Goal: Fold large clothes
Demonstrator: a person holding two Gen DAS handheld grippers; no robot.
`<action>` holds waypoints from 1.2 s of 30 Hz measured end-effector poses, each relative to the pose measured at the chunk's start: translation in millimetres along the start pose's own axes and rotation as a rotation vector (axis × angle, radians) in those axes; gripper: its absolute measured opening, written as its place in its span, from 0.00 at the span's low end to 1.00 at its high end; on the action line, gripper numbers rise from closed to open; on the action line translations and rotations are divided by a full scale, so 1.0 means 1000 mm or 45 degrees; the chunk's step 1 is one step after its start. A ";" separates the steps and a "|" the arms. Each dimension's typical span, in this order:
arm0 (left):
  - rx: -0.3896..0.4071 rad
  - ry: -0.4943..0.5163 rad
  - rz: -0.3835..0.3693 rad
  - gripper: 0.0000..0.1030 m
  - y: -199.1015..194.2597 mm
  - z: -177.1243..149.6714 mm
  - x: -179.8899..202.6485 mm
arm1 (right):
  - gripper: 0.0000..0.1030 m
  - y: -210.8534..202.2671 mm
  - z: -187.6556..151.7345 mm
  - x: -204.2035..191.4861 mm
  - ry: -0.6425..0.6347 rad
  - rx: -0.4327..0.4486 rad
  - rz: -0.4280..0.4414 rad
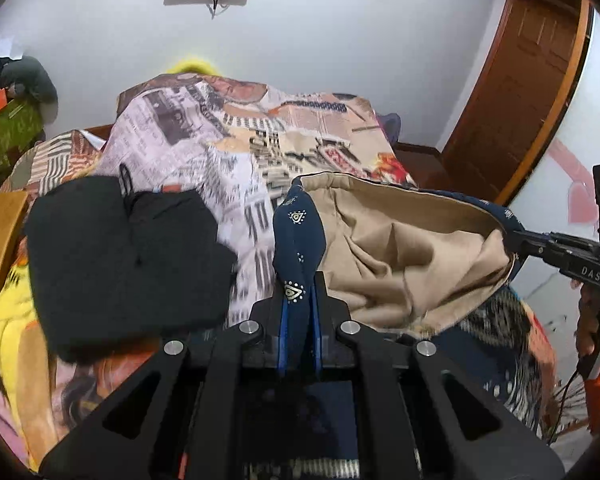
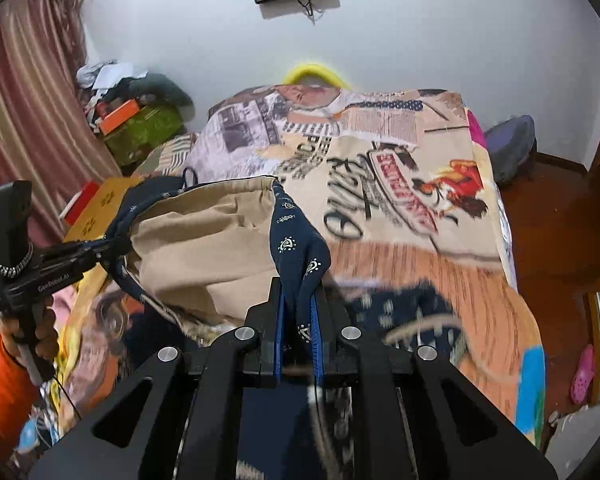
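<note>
A large navy garment with small white prints and a tan lining (image 1: pixel 400 248) hangs stretched between both grippers above the bed. My left gripper (image 1: pixel 299 296) is shut on one navy edge of it. My right gripper (image 2: pixel 300 304) is shut on the other navy edge (image 2: pixel 296 236). The tan lining (image 2: pixel 204 248) sags open between them. In the left wrist view the right gripper (image 1: pixel 518 242) shows at the far right, pinching the cloth. In the right wrist view the left gripper (image 2: pixel 108 244) shows at the left, also pinching it.
The bed carries a newspaper-print cover (image 2: pixel 400 200). A black garment (image 1: pixel 128 260) lies on the bed's left part. Yellow cloth (image 1: pixel 8 320) and a cardboard box (image 1: pixel 0 240) sit at the left. A wooden door (image 1: pixel 520 100) stands at the right. A pink slipper (image 2: pixel 582 372) lies on the floor.
</note>
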State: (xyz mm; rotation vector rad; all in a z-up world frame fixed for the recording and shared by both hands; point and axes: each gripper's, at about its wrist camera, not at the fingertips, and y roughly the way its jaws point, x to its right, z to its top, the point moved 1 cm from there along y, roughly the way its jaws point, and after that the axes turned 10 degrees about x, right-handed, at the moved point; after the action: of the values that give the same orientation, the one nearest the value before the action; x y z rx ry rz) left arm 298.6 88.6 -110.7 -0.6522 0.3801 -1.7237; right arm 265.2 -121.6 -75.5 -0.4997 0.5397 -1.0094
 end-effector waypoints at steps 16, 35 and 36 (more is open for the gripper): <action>-0.257 -0.086 0.082 0.16 0.024 -0.109 -0.020 | 0.12 0.010 -0.077 0.024 0.041 -0.156 -0.125; -0.086 0.027 0.177 0.44 0.028 -0.038 -0.021 | 0.45 0.033 -0.020 -0.011 -0.090 -0.086 -0.035; -0.092 0.017 0.170 0.44 0.033 -0.037 -0.023 | 0.45 0.038 -0.019 -0.011 -0.086 -0.094 -0.028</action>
State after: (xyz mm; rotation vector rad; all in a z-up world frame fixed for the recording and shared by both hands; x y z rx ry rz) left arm 305.2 98.6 -164.2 -0.6526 0.4868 -1.5938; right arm 273.3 -97.7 -111.1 -0.6045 0.5137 -0.9927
